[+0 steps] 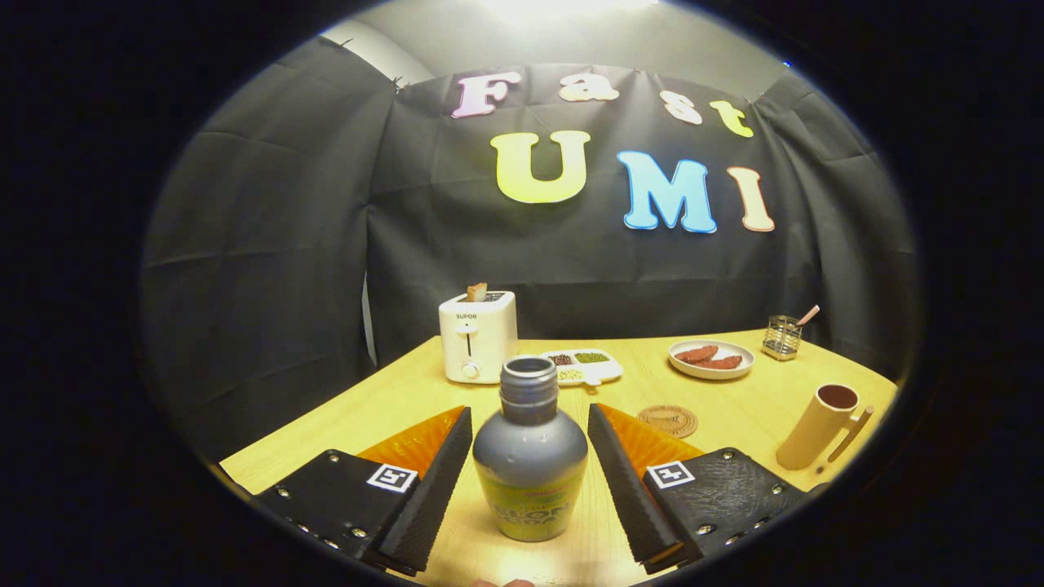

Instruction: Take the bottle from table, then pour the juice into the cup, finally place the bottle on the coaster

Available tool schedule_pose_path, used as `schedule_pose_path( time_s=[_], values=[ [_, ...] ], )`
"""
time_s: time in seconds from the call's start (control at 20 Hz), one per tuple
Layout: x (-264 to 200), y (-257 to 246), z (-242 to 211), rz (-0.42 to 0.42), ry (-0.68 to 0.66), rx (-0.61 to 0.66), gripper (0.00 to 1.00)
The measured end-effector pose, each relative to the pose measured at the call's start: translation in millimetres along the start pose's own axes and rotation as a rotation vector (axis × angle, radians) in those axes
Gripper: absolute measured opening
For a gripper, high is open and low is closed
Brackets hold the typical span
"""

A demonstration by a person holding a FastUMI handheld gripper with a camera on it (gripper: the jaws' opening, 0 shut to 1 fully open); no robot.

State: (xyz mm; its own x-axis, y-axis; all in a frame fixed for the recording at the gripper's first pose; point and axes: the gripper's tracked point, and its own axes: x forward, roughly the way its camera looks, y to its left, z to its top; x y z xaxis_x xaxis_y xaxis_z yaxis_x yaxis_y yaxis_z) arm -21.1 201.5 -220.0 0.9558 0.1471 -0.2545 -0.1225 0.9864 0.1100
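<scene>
A grey bottle (530, 452) with a yellow-green label and no cap stands upright on the wooden table (734, 403), between the fingers of my gripper (530, 469). The gripper is open, with a gap on each side of the bottle. A round brown coaster (668, 421) lies just beyond the right finger. Further right stands a tan cup (822, 425) with a handle and a dark inside.
At the back of the table are a white toaster (477, 336) with a slice of bread in it, a white divided dish (583, 365) of grains, a plate (711, 359) with sausages and a small wire holder (781, 337).
</scene>
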Motion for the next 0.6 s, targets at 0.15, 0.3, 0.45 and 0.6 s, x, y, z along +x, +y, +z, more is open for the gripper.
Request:
schedule_pose_path(
  time_s=[0.15, 0.3, 0.45, 0.6],
  values=[
    [1, 0, -12, -0.005, 0.026, 0.018, 0.87],
    [1, 1, -23, -0.011, 0.054, 0.014, 0.87],
    [-1, 2, -35, -0.012, 0.081, 0.013, 0.87],
    [-2, 1, -46, -0.022, 0.106, 0.009, 0.87]
  ],
)
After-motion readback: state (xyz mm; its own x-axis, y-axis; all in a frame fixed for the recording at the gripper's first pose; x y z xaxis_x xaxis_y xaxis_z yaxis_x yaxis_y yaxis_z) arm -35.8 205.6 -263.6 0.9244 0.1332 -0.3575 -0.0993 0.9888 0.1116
